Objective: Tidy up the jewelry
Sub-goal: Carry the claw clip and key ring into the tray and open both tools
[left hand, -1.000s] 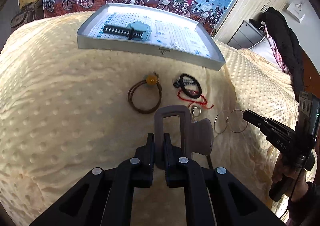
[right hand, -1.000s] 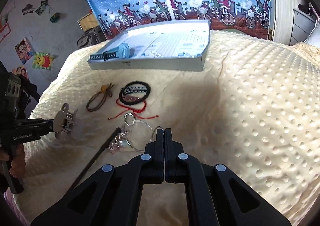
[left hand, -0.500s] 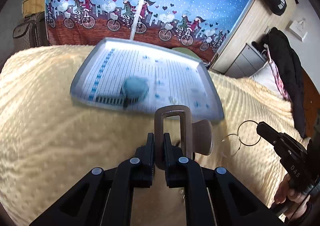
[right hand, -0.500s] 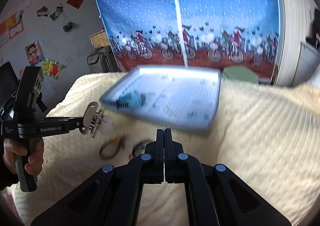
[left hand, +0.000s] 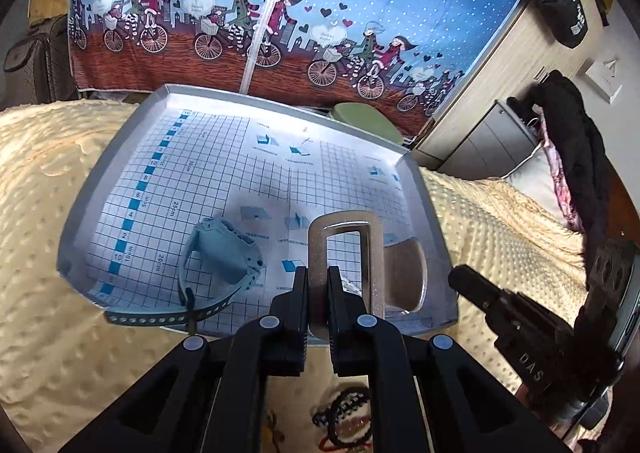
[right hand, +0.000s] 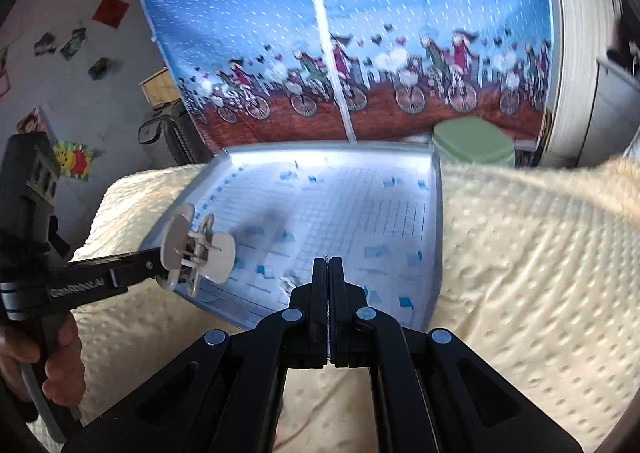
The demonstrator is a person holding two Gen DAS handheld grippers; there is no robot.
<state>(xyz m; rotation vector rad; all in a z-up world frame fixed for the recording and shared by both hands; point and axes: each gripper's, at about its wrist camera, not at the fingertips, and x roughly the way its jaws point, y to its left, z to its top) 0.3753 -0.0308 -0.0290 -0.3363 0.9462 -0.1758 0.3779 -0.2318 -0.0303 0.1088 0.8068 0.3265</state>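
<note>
While the left gripper [left hand: 318,289] hangs above the near edge of the shallow silver tray lined with blue-gridded paper [left hand: 424,197], its fingers [left hand: 298,293] clamp one side of a taupe plastic claw hair clip [left hand: 346,253], whose loop handle sticks up between them and whose curved shell juts to the right. From the right wrist view the same clip [right hand: 196,249] shows at the tip of that gripper [right hand: 172,271], over the tray's left near corner [right hand: 188,209]. Inside the tray, left of the clip, lies a pale blue wristwatch with a perforated strap [left hand: 224,253], the strap trailing over the near rim. On the cream dotted blanket [left hand: 60,333] below the left gripper sits a black beaded bracelet [left hand: 344,417] with a red cord beside it. Pressed fully together, the right gripper [right hand: 328,285] hovers over the tray's near edge; a thin pale sliver shows in the seam, too small to identify. A hand [right hand: 52,357] grips the left tool's handle.
</note>
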